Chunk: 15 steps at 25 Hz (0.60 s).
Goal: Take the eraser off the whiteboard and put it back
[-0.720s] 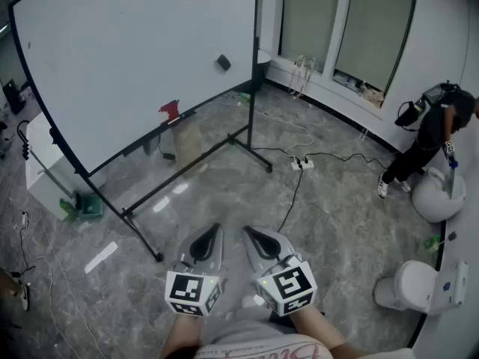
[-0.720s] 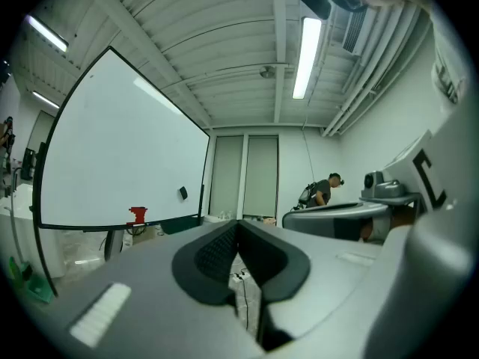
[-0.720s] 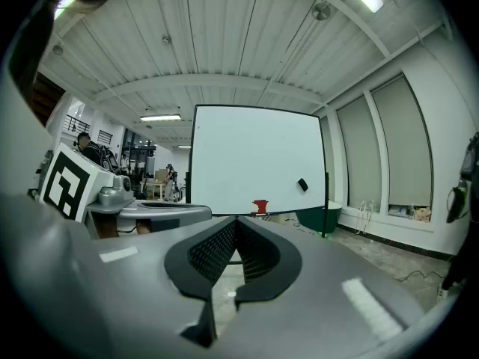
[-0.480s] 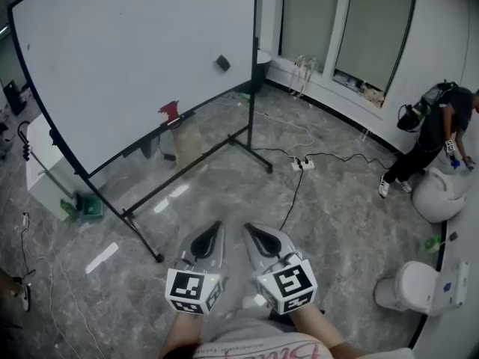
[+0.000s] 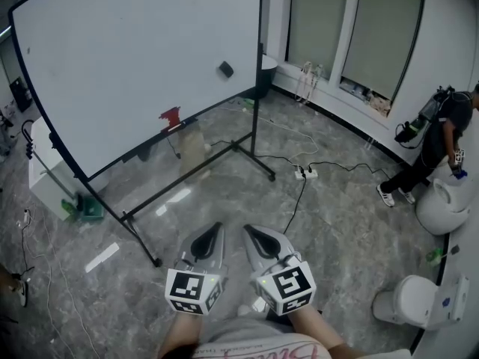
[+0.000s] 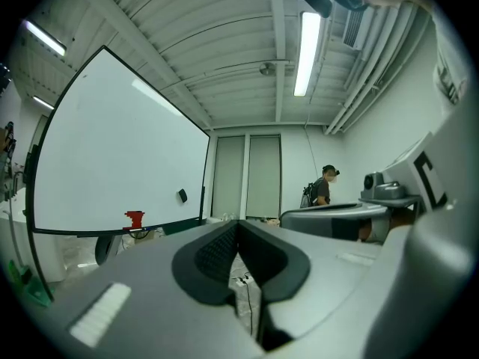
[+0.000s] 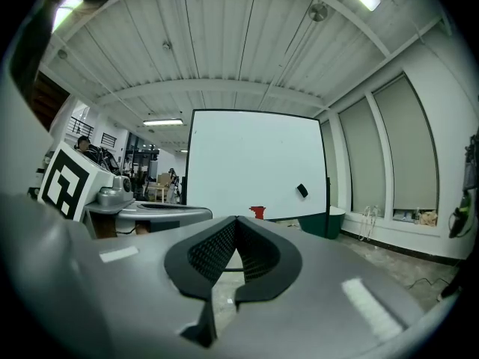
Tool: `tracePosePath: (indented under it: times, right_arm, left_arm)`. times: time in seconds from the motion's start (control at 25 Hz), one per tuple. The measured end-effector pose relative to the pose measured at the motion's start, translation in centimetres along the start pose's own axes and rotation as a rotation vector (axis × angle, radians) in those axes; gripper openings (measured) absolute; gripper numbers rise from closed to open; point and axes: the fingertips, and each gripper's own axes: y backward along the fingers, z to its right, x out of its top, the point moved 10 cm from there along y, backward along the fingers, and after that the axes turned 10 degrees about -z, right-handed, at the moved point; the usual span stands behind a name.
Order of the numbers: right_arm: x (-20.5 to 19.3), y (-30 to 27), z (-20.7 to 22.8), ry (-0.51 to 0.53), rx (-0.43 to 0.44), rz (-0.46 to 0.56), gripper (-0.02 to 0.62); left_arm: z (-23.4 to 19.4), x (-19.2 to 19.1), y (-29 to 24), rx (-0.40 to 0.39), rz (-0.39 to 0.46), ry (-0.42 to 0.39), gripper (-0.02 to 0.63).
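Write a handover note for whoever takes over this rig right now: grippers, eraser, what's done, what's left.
Left gripper: shut, empty, held low in front of the person.
Right gripper: shut, empty, close beside the left.
Eraser: stuck on the whiteboard near its right edge, far ahead of both grippers.
Done: nothing visible; eraser untouched.
Left: walk up, take the eraser off, put it back.
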Motion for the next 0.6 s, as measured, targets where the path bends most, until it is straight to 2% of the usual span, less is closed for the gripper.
tracePosePath:
  times: [0.28, 0.6]
  right_arm:
    - [-0.2, -0.9, 2.9, 0.001, 0.036, -0.006, 0.002]
    - [-0.6, -3.0, 5.7, -0.007, 0.033, -0.035, 0.002]
  left_arm:
    - [0.3, 0.1, -2.7, 0.020, 0.001, 0.019, -0.002]
    - [-0.5, -0.2, -6.4, 0.002, -0.043, 0.029, -0.002]
